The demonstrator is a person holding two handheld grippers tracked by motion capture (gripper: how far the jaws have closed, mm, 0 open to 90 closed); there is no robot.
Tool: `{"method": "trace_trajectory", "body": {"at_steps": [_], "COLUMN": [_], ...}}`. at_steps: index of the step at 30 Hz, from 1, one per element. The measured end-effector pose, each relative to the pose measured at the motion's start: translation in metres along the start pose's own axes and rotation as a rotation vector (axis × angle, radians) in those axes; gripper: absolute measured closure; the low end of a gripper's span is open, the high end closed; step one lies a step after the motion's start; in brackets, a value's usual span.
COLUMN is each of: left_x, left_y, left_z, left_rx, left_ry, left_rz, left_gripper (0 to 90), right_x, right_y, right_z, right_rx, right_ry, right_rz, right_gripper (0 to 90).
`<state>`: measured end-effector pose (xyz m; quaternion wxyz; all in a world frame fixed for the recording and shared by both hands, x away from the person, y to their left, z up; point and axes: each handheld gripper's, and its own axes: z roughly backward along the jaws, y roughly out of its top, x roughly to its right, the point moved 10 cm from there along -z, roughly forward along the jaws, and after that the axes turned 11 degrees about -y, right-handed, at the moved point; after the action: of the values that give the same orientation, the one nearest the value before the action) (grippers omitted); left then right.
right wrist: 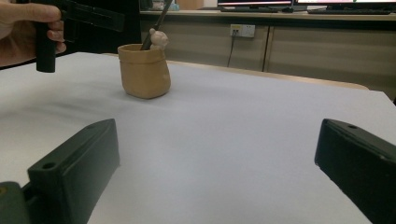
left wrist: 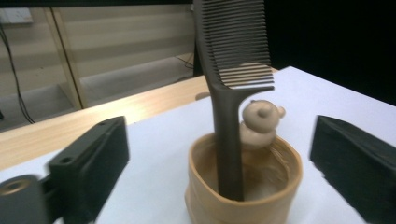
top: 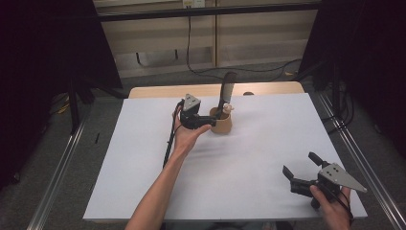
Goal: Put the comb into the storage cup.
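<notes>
A tan cup [top: 221, 123] with a small bear figure [left wrist: 261, 120] on its rim stands at the back middle of the white table [top: 249, 158]. A black comb [top: 227, 90] stands upright in it, teeth up. My left gripper [top: 212, 120] is open just left of the cup. In the left gripper view its jaws stand wide on either side of the cup [left wrist: 243, 196] and the comb [left wrist: 229, 140], touching neither. My right gripper [top: 300, 164] is open near the front right corner, with nothing between its fingers. In the right gripper view the cup [right wrist: 144, 72] is far off.
A strip of bare wood [top: 163, 91] runs along the table's back edge. Black cables [top: 168, 143] trail from the left gripper over the table. Metal rails [top: 57, 172] flank the table on both sides, and dark curtains [top: 43, 48] hang behind.
</notes>
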<state>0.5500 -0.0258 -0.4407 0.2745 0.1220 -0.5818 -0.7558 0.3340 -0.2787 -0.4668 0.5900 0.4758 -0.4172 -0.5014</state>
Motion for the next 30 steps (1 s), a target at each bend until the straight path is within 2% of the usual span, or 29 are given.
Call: {"method": "trace_trajectory", "body": {"at_steps": [1, 4, 8, 11, 13, 15, 17, 23, 26, 28, 30], "left_x": [0.002, 0.010, 0.015, 0.018, 0.021, 0.022, 0.023, 0.031, 0.035, 0.036, 0.037], "left_y": [0.000, 0.002, 0.004, 0.006, 0.007, 0.007, 0.008, 0.020, 0.028, 0.028, 0.027], "left_z": [0.003, 0.011, 0.020, 0.025, 0.028, 0.031, 0.034, 0.049, 0.057, 0.059, 0.062], "left_rx": [-0.001, 0.029, 0.018, 0.028, 0.038, 0.047, 0.052, 0.102, 0.122, 0.114, 0.118], "left_ry": [0.002, -0.034, -0.044, -0.021, -0.035, -0.031, -0.014, -0.024, -0.022, -0.027, -0.027], "left_rz": [-0.002, -0.008, -0.046, -0.064, -0.053, -0.028, -0.055, -0.060, -0.085, -0.100, -0.093], "left_gripper": [3.3, 3.2, 3.3, 3.2, 3.2, 3.3, 3.3, 2.9, 2.7, 2.2, 1.9], "right_x": [0.000, 0.001, 0.005, 0.006, 0.004, 0.001, 0.000, 0.000, 0.000, 0.000, 0.000], "right_y": [0.000, -0.001, 0.001, 0.001, 0.001, 0.001, 0.002, 0.002, 0.002, 0.002, 0.002], "right_z": [0.000, 0.001, 0.003, 0.003, 0.003, 0.003, 0.004, 0.005, 0.004, 0.004, 0.004], "right_rx": [-0.001, -0.004, 0.001, 0.003, 0.002, 0.002, 0.006, 0.005, 0.005, 0.005, 0.005], "right_ry": [0.000, -0.002, -0.010, -0.012, -0.007, 0.000, -0.002, -0.006, -0.004, -0.002, -0.001], "right_rz": [0.001, -0.001, -0.008, -0.009, -0.004, 0.000, 0.008, 0.006, 0.007, 0.010, 0.010], "right_gripper": [0.0, 0.0, 0.0, 0.0, 0.0, 0.0, 0.0, 0.0, 0.0, 0.0, 0.0]}}
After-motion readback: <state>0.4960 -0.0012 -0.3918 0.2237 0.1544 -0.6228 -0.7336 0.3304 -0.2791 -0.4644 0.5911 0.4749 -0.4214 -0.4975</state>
